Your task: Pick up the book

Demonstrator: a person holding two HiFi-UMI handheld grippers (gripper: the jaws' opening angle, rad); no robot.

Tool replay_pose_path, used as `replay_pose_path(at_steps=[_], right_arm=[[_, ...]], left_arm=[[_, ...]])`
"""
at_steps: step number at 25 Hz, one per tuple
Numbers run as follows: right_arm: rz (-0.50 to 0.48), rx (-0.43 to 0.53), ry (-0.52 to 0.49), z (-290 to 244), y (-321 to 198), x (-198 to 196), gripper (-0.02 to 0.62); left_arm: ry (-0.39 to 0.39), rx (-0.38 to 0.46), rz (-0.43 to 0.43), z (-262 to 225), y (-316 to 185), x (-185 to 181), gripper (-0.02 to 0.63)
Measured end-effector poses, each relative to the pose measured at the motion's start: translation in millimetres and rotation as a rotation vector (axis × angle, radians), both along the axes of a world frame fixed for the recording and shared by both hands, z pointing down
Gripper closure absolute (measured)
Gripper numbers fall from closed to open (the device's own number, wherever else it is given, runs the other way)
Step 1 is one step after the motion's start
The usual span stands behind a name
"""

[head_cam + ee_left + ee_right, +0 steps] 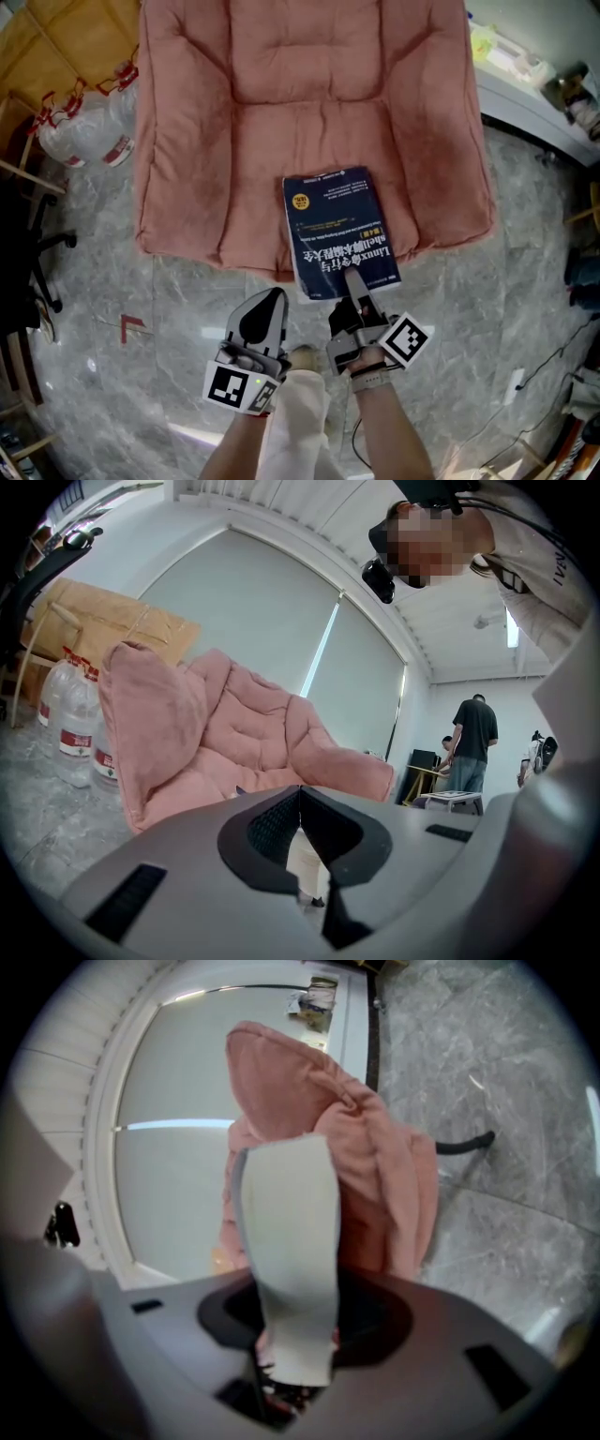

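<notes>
A blue book point(339, 230) with white and yellow print lies on the front of the seat of a pink padded chair point(234, 141), its near edge overhanging the seat. My right gripper point(356, 286) is shut on that near edge. In the right gripper view the book's pale page edge point(291, 1241) stands upright between the jaws of the right gripper point(295, 1335), with the pink chair point(375, 1166) behind it. My left gripper point(270, 305) hangs just left of the book, apart from it, over the floor. Its jaws meet at the tips with nothing in them, as the left gripper point(300, 794) shows in its own view.
Water bottles point(89, 127) stand left of the chair beside brown cardboard point(56, 37). An office chair base point(37, 253) is at the far left and a white desk point(525, 94) at the upper right. Red tape point(133, 326) marks the marble floor. A person point(476, 742) stands far off.
</notes>
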State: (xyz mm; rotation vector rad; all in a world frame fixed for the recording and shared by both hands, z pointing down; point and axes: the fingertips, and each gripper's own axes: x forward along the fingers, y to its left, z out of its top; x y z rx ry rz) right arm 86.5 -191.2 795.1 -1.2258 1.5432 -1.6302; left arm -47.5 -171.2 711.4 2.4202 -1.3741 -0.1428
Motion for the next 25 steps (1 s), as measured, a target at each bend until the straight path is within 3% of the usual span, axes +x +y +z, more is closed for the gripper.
replay_pose_path(at_steps=[25], right_arm=[[-0.142, 0.106, 0.025, -67, 2, 2, 0.419]], left_arm=[[0.014, 0.037, -0.013, -54, -31, 6, 0.595]])
